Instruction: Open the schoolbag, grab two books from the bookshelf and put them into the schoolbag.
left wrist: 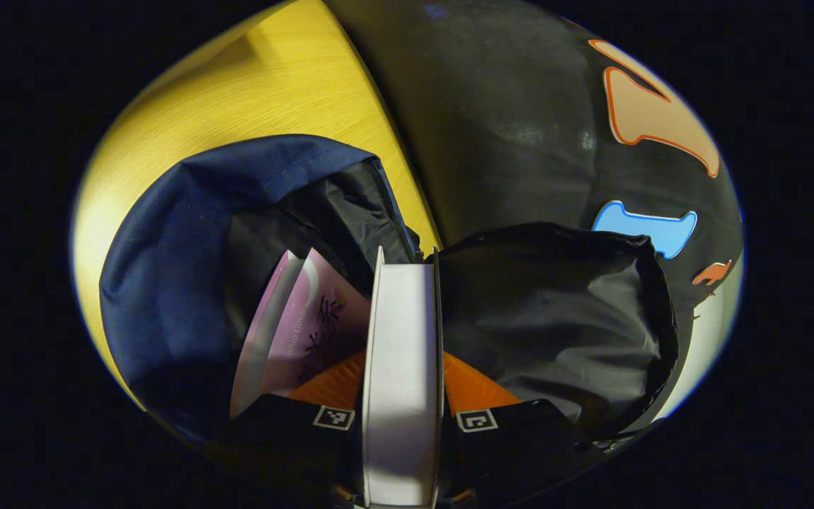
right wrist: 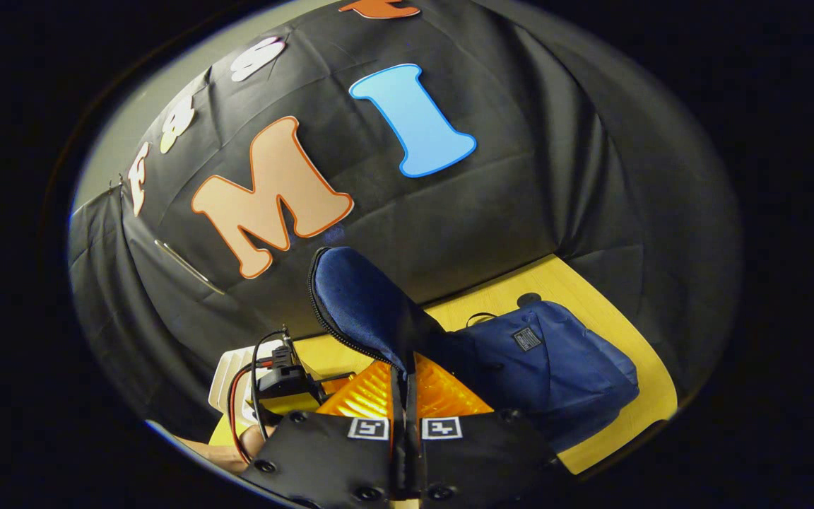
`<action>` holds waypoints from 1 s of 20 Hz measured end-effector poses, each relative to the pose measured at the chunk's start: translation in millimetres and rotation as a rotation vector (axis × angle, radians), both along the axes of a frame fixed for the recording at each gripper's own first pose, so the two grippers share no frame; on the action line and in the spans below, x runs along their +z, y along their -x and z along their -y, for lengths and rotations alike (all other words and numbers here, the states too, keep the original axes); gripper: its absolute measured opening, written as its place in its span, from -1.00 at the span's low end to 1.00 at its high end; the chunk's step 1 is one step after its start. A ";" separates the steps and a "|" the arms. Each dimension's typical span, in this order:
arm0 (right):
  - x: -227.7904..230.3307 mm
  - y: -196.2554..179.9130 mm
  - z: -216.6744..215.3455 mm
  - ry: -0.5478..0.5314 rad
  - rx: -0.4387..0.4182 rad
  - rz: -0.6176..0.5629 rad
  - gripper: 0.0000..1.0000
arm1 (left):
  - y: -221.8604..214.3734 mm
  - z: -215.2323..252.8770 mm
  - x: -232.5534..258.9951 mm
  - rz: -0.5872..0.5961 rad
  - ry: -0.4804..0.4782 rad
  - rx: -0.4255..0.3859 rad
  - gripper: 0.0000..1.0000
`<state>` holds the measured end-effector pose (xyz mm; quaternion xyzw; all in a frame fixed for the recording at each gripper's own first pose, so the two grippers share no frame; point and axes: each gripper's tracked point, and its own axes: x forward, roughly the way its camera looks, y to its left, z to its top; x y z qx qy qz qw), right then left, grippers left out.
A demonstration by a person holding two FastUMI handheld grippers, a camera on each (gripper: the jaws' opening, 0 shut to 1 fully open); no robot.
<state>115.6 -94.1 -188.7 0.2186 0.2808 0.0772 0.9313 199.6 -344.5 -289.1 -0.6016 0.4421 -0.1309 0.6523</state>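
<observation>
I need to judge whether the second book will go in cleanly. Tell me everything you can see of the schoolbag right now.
The schoolbag is dark blue fabric with a black lining, lying on the yellow wooden table. Its mouth is open. The right gripper pinches the zippered flap and holds it up. A purple book already sits inside, and the left gripper holds a white book edge-on at the opening. A small patch shows on the outside.
</observation>
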 end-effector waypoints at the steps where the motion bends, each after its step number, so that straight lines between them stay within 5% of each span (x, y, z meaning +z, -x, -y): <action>1: -0.7 -0.4 0.6 0.002 -0.002 -0.001 -0.94 | 3.6 1.1 0.8 -0.001 -0.020 -0.035 -0.24; 5: -6.8 -0.9 -3.7 0.037 0.006 -0.006 -0.94 | 16.7 -30.2 -21.2 0.042 -0.355 -0.208 0.36; 8: -12.6 0.5 -11.9 0.060 0.016 -0.011 -0.94 | 14.2 -62.6 -13.2 0.131 -0.586 -0.281 0.52; 9: -15.1 0.7 -15.6 0.070 0.022 -0.014 -0.94 | 8.6 -64.4 -6.8 0.167 -0.633 -0.286 0.44; 13: -25.6 5.1 -30.2 0.116 0.041 -0.024 -0.92 | 4.8 -95.9 48.5 0.283 -0.751 -0.287 0.90; 20: -46.3 18.0 -53.1 0.162 0.065 -0.044 -0.92 | 22.4 -191.6 161.9 0.530 -0.975 -0.147 0.90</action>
